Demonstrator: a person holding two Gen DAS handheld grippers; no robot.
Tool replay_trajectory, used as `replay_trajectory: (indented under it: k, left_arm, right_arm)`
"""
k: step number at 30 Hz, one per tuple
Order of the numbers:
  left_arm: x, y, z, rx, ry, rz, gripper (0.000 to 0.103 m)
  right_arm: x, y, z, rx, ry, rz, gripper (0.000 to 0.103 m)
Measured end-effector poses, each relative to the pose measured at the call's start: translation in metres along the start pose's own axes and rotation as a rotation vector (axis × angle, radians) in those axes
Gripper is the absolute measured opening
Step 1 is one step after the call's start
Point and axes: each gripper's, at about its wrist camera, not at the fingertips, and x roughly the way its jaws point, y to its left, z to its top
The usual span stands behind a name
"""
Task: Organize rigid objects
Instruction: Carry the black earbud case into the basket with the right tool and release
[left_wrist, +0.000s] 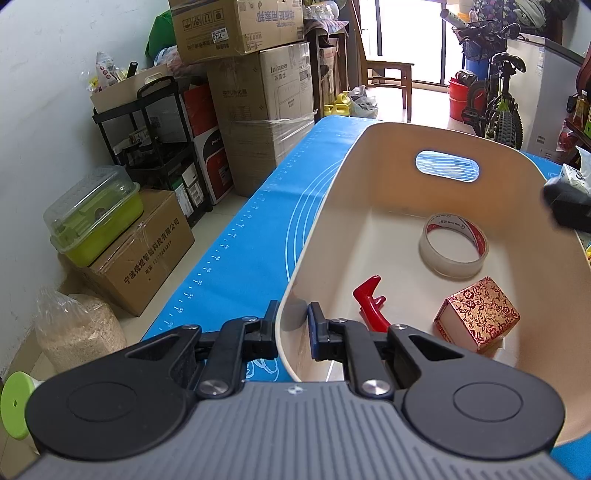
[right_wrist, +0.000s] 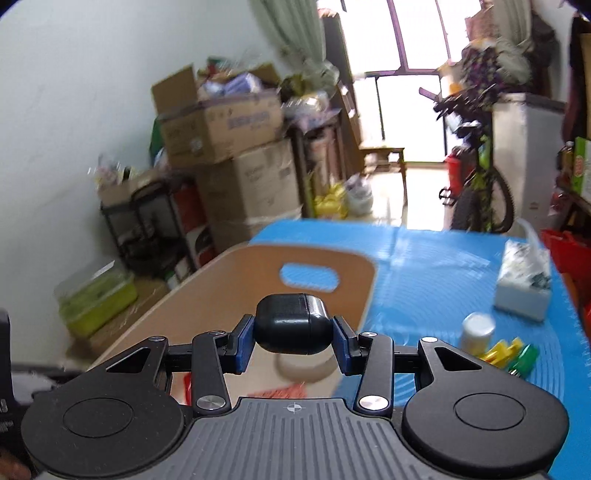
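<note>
We see the left gripper (left_wrist: 291, 321) with its jaws clamped on the near wall of the cream bin (left_wrist: 314, 236) — tape roll (left_wrist: 453, 245), red clip (left_wrist: 371, 304) and patterned box (left_wrist: 478, 319) lie inside. The right gripper (right_wrist: 293, 341) pinches a black case (right_wrist: 291, 325) squarely between its jaws (above the bin, over the blue bench (right_wrist: 424, 266)).

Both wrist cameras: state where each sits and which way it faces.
Left wrist: on the left gripper, looking down into the cream bin whose near wall its fingers clamp; tape roll, red hook and patterned box inside.
Right wrist: on the right gripper, facing across the bin and blue mat, pads clamped on a black case.
Shared: bin, mat, stacked cartons, bicycle.
</note>
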Motion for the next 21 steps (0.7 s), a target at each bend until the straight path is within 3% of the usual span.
replay_trajectory:
  k: [10,13,21]
  left_arm:
    - [-0.001,-0.001,0.001,0.005,-0.003,0.001,0.017]
    - [-0.001,-0.001,0.001,0.008,-0.003,0.001,0.017]
    - [0.0,-0.001,0.001,0.005,-0.001,0.001,0.017]
  right_arm:
    - [0.031,0.037,-0.025,-0.115,0.175,0.064,0.05]
    - [0.031,0.04,-0.029,-0.137,0.178,0.07,0.049]
    - [0.016,0.018,-0.018,-0.032,0.139,0.094,0.049]
